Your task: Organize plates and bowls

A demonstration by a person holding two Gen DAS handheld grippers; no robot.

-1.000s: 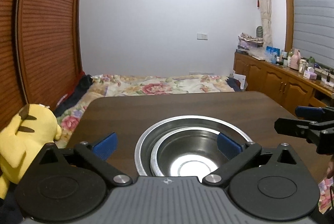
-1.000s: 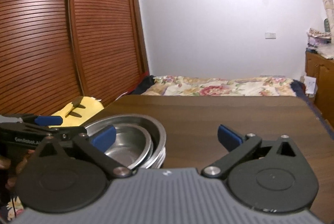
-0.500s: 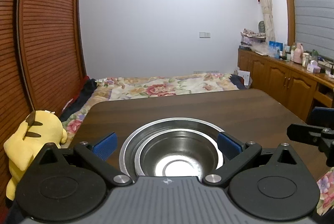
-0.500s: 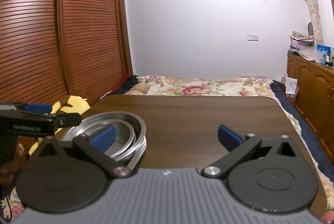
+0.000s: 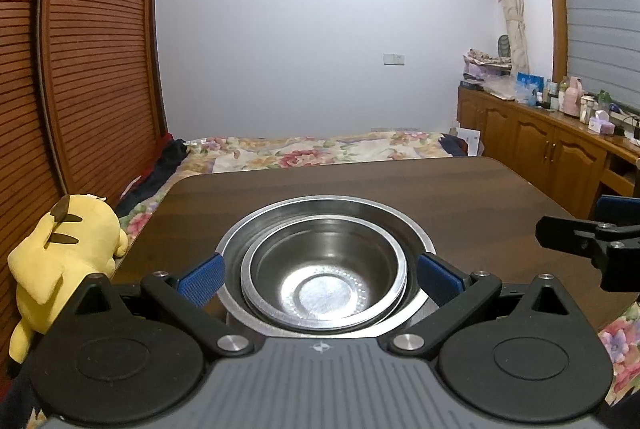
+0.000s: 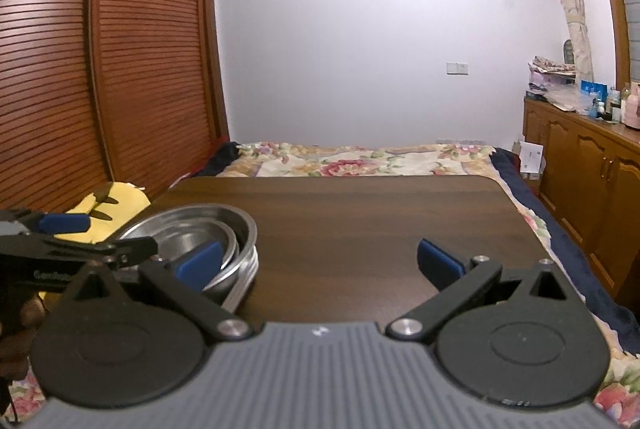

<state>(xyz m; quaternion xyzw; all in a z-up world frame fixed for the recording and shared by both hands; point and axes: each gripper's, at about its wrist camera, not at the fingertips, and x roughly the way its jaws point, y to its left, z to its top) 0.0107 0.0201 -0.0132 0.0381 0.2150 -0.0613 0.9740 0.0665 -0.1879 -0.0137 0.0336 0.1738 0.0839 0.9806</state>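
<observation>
A stack of steel bowls point(image 5: 324, 269) sits on the dark wooden table point(image 5: 460, 205), a smaller bowl nested inside a wider one. My left gripper point(image 5: 320, 279) is open, its blue pads on either side of the stack's near rim, holding nothing. The stack also shows at the left of the right wrist view point(image 6: 208, 241). My right gripper point(image 6: 318, 265) is open and empty over bare table to the right of the stack. It shows at the right edge of the left wrist view point(image 5: 592, 241).
A yellow plush toy point(image 5: 64, 253) lies off the table's left edge. A bed with a floral cover point(image 5: 320, 151) lies beyond the far edge. Wooden cabinets point(image 5: 560, 149) with bottles stand at the right, slatted wardrobe doors point(image 5: 88, 69) at the left.
Both grippers have drawn back and up a little, so the bowl stack sits farther ahead and more of the table shows. Both stay open.
</observation>
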